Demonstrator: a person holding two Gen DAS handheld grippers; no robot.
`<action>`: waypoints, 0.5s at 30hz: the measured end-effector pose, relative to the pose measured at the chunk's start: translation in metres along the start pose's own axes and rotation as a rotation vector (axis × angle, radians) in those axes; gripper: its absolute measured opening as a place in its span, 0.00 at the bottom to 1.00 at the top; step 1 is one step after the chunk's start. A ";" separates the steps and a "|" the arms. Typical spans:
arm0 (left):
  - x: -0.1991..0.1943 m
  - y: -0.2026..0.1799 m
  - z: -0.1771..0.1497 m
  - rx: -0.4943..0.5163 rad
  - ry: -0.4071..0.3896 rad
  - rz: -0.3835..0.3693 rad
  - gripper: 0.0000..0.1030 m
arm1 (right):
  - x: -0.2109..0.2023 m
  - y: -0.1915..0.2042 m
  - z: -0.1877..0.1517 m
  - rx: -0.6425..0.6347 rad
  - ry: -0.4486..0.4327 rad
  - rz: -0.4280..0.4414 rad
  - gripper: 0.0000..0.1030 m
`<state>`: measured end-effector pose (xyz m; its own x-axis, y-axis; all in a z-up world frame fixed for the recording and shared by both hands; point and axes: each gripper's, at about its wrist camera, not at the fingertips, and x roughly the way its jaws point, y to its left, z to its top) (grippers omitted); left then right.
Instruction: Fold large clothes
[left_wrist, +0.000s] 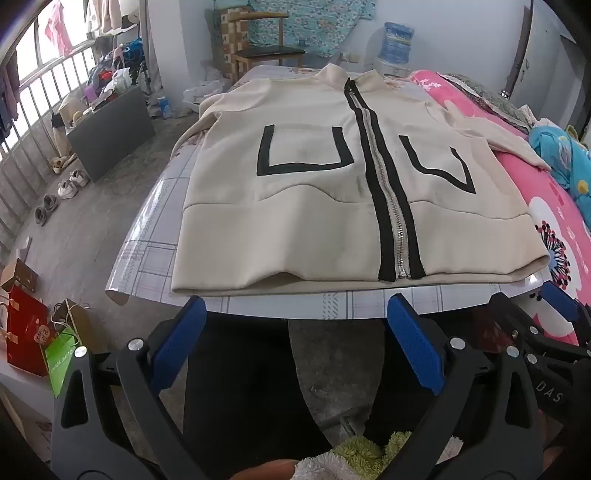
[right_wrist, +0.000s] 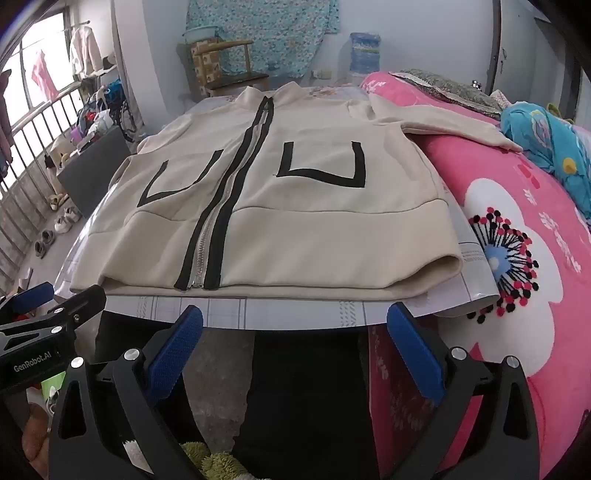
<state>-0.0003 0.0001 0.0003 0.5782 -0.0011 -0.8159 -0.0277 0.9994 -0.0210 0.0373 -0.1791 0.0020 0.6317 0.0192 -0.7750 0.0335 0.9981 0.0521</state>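
Beige fabric, black trim: a zip-front jacket (left_wrist: 332, 206) is laid flat, front up, on a table (left_wrist: 155, 258) covered with a pale grid-patterned sheet. The jacket is zipped shut; a silver zipper (left_wrist: 384, 206) flanked by two black bands is run from collar to hem. Two black U-shaped outlines are seen on the chest, one on each side of the zipper. The hem is set just short of the table's near edge, and the collar is pointed toward the far end. One sleeve (right_wrist: 450, 122) is spread off the table onto a pink flowered blanket (right_wrist: 517, 236) that is touched by the table's edge on that side. The other sleeve (left_wrist: 210, 107) is bunched near the far corner on the opposite side.

The left gripper (left_wrist: 295, 347) is held below the table's near edge, just short of the jacket's hem, jaws spread wide, nothing between the blue pads (left_wrist: 415, 343). The right gripper (right_wrist: 295, 350) is held the same way beside it, jaws fully apart and empty. No fabric is touched by either.

Dark trousers and fuzzy green slippers (left_wrist: 369, 450) are seen under the grippers.

Beyond the jacket's collar a wooden chair (left_wrist: 266, 48) and a blue water jug (left_wrist: 399, 40) are placed against the far wall. Shoes (left_wrist: 59, 195) are lined on the floor beside a railing, well apart from the table.
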 end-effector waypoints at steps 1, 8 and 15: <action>0.000 0.000 0.000 -0.001 0.000 0.000 0.92 | 0.000 0.000 0.000 0.001 0.001 0.001 0.95; -0.004 -0.002 -0.002 -0.002 0.000 0.001 0.92 | -0.001 -0.001 0.000 -0.003 0.005 -0.002 0.95; 0.001 0.000 0.000 -0.002 0.010 -0.003 0.92 | 0.002 -0.001 0.000 0.005 0.015 -0.006 0.95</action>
<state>0.0000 0.0002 -0.0001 0.5701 -0.0044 -0.8216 -0.0278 0.9993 -0.0247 0.0389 -0.1805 0.0001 0.6199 0.0137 -0.7846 0.0411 0.9979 0.0499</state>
